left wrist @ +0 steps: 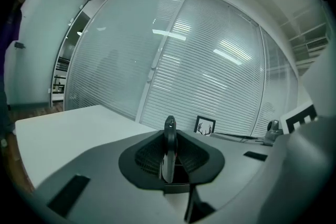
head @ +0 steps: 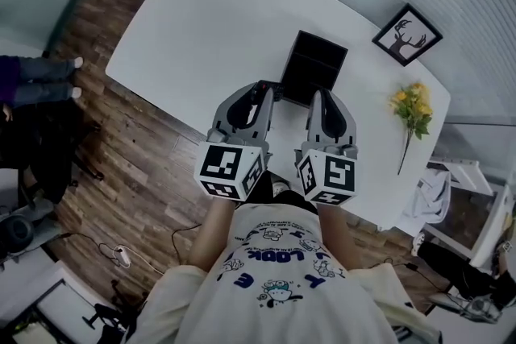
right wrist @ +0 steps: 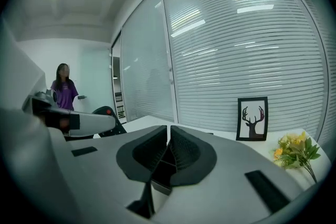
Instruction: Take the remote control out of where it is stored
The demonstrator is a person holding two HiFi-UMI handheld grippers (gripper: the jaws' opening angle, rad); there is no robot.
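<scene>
Remote control (left wrist: pixel 168 150) sits edge-on between the jaws of my left gripper (head: pixel 258 97), and the pads are clamped on its thin sides. Its top, which carries a red button in the head view, pokes up past the fingertips. I hold it in the air over the near part of the white table (head: pixel 201 20), just beside the near corner of the open black box (head: pixel 314 67). I judge that box to be where it was stored, so the remote looks clear of it.

My right gripper (right wrist: pixel 168 131) hangs close alongside with its jaws together and nothing between them.

The grip worries me most. The pads hold a narrow, smooth body on a small patch, and much of the length seems to hang outside the jaws. A quick swing or a tilt of the wrist could let the remote pivot or slide out. It would then fall onto the table or back into the box.

The two grippers are also near each other, so a careless move with the right one could knock the remote loose. Setting it down too fast on its edge could make it topple and skid toward the table's rim.
</scene>
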